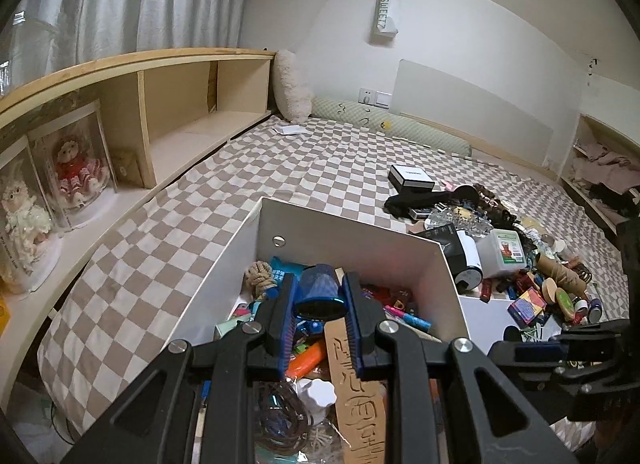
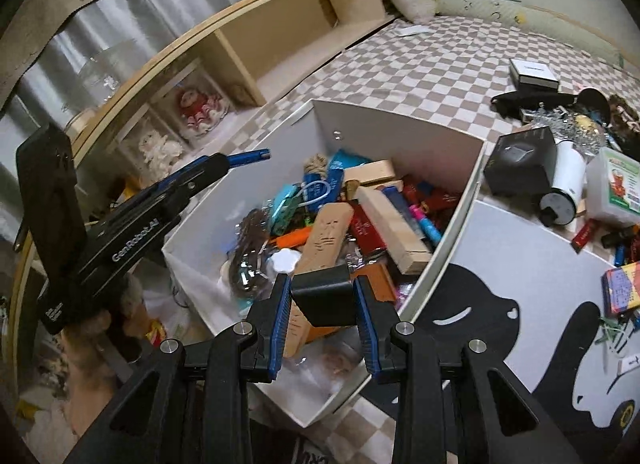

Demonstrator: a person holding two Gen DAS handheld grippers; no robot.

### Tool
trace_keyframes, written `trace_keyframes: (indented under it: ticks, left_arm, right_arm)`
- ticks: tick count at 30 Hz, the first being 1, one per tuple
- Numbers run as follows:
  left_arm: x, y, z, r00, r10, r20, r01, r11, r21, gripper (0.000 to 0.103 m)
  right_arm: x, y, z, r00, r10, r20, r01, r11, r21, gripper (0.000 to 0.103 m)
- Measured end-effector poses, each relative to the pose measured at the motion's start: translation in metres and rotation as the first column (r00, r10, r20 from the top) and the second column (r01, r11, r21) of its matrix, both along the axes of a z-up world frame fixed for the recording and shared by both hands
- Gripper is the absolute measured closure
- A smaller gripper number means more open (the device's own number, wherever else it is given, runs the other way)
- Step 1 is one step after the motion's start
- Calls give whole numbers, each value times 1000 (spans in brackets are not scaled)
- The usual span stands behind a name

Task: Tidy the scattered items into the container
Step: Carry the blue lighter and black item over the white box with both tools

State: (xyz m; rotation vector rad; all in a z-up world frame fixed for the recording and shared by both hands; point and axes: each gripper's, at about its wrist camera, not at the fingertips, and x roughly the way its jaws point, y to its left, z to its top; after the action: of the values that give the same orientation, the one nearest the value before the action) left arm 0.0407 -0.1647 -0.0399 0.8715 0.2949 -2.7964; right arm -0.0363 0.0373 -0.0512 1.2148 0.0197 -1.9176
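Both grippers tilt downward over the white container (image 2: 452, 199) on the checkered bed (image 1: 320, 151).

Left gripper (image 1: 320, 304): jaws nearly closed, clamped on a shiny blue object (image 1: 318, 290), long axis pointing away from the camera.

Right gripper (image 2: 323, 296): jaws partly open, gripping a small black box (image 2: 324, 294) by its sides, held above the container's near corner.

Beyond the container, scattered items (image 1: 520, 264) lie piled on the bed.
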Motion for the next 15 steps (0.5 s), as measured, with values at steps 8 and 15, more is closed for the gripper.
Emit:
trace_keyframes:
  ticks: [8, 15]
  left_arm:
    - [-1, 2, -1, 1000, -2, 11, 2, 1000, 1, 80]
    - [-2, -1, 0, 1000, 8, 10, -8, 1000, 6, 80]
  right_arm:
    - [2, -3, 0, 1000, 14, 24, -13, 1000, -11, 70]
    - [-2, -1, -4, 997, 11, 81, -9, 999, -31, 70]
